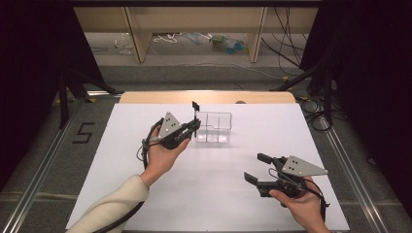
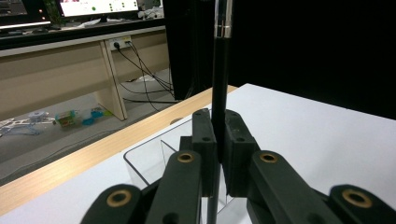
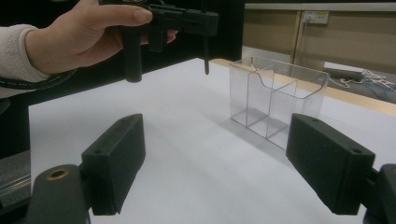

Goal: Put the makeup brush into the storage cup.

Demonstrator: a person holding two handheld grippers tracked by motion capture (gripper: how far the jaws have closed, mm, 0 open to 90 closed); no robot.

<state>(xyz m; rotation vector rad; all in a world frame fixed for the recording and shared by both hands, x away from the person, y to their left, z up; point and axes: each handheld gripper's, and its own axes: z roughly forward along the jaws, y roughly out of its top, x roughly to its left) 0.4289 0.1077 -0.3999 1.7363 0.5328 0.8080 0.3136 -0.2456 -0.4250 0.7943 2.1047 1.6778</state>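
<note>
A thin black pen (image 1: 196, 112) stands upright, pinched between the jaws of my left gripper (image 1: 194, 124). The left gripper view shows the pen (image 2: 220, 70) rising from the shut left gripper (image 2: 218, 130), with a silver band near its top. A clear plastic box (image 1: 214, 127) with an inner divider stands on the white table just right of the pen. In the right gripper view the pen's lower tip (image 3: 206, 60) hangs above the table, left of the box (image 3: 275, 93) and apart from it. My right gripper (image 1: 257, 168) is open near the table's front right, holding nothing.
The white table top (image 1: 209, 194) ends at a wooden strip (image 1: 204, 97) along its far edge. Beyond it lie floor cables, desk legs and some litter (image 1: 228, 43). Black curtains stand at both sides.
</note>
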